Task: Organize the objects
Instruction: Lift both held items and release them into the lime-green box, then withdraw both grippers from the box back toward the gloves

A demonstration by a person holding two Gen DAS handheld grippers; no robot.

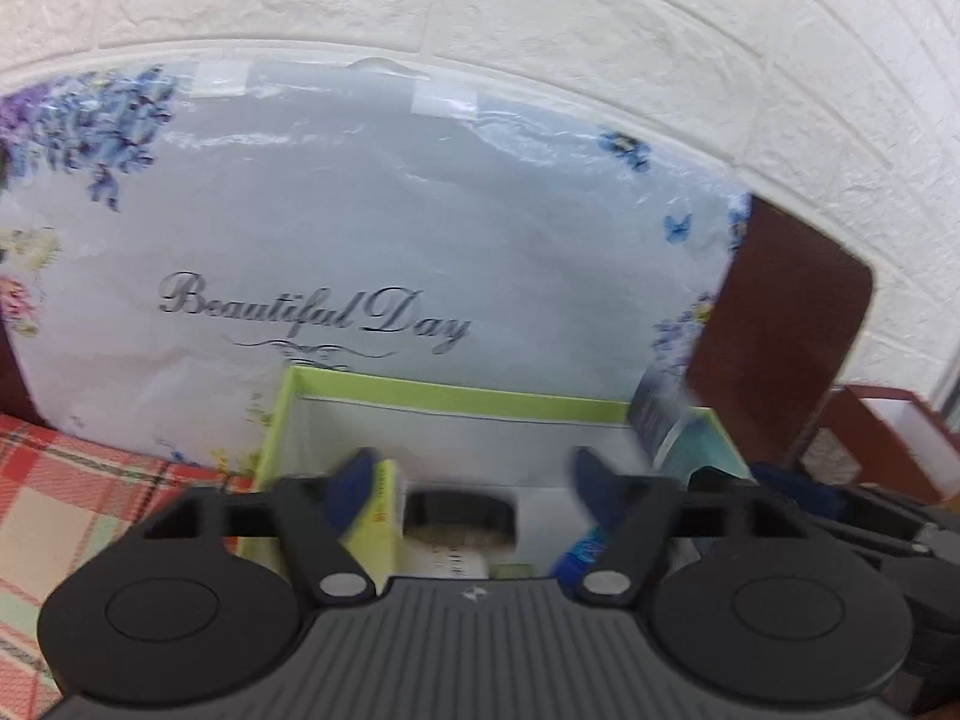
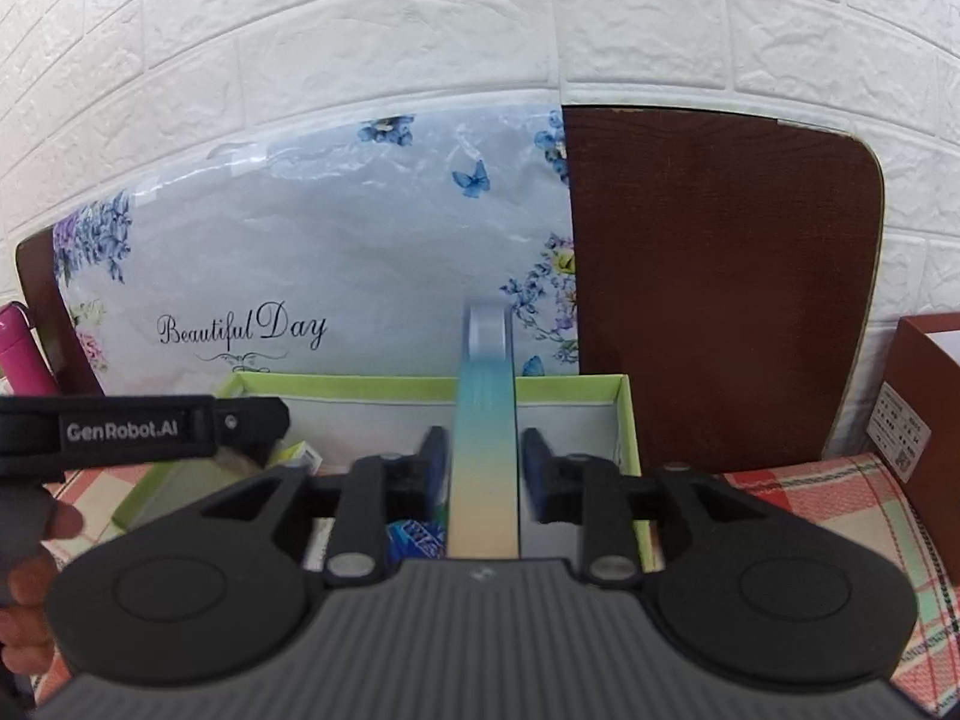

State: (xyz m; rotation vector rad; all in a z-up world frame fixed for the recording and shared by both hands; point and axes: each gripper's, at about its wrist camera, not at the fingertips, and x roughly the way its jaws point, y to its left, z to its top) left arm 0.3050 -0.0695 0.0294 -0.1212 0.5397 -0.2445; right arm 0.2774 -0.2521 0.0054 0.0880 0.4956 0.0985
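A green-rimmed open box stands on the plaid cloth against a floral "Beautiful Day" bag. My left gripper is open over the box, with a yellow carton by its left finger and a black-capped jar between the fingers. My right gripper is shut on a flat blue-to-cream gradient pack, held upright over the box's right half. That pack also shows at the right in the left wrist view. A blue packet lies in the box.
A dark brown board leans on the white brick wall behind the box. A brown shoebox stands at the right. A pink bottle stands at the far left. The plaid cloth covers the surface.
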